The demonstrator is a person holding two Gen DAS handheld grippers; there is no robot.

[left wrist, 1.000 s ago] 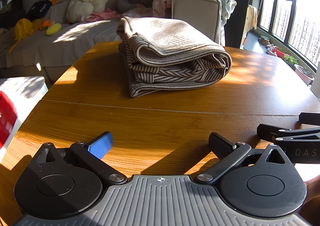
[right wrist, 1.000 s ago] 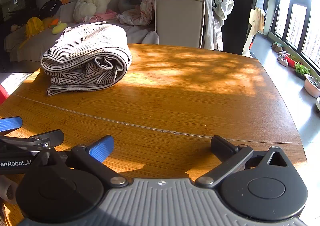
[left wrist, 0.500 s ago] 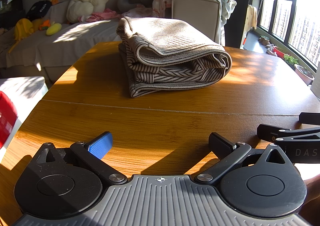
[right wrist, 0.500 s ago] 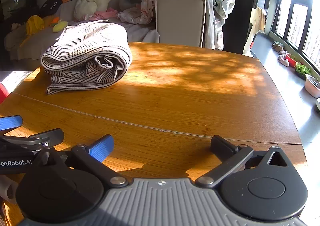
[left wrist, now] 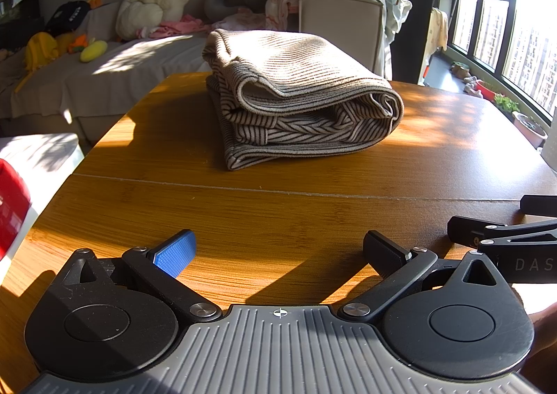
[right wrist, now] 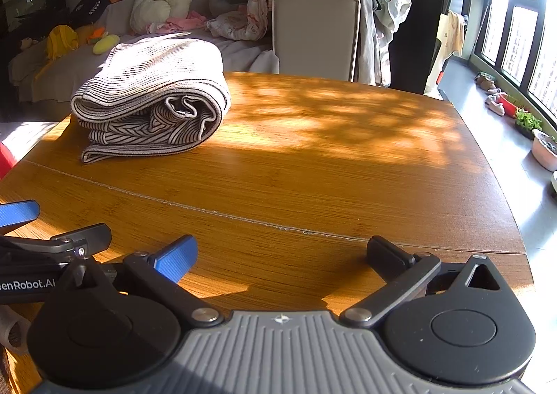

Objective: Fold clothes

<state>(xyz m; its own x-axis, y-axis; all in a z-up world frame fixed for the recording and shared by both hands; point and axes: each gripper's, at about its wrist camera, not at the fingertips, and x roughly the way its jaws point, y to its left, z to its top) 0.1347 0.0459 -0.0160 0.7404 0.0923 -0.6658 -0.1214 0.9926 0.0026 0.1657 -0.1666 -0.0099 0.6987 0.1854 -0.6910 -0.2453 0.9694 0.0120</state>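
A folded striped sweater [left wrist: 299, 98] sits in a stack on the far left part of the wooden table [left wrist: 278, 216]. The left gripper [left wrist: 278, 251] and right gripper [right wrist: 280, 253] rest side by side at the near edge, both spread wide with nothing between their 2 fingers, well apart from the sweater.

Things only partly seen

A red object [left wrist: 10, 206] is cut by the left edge; the folded cloth [left wrist: 299, 98] hides the bench [left wrist: 278, 213] behind it; the right gripper [left wrist: 501, 219] leaves the left view.
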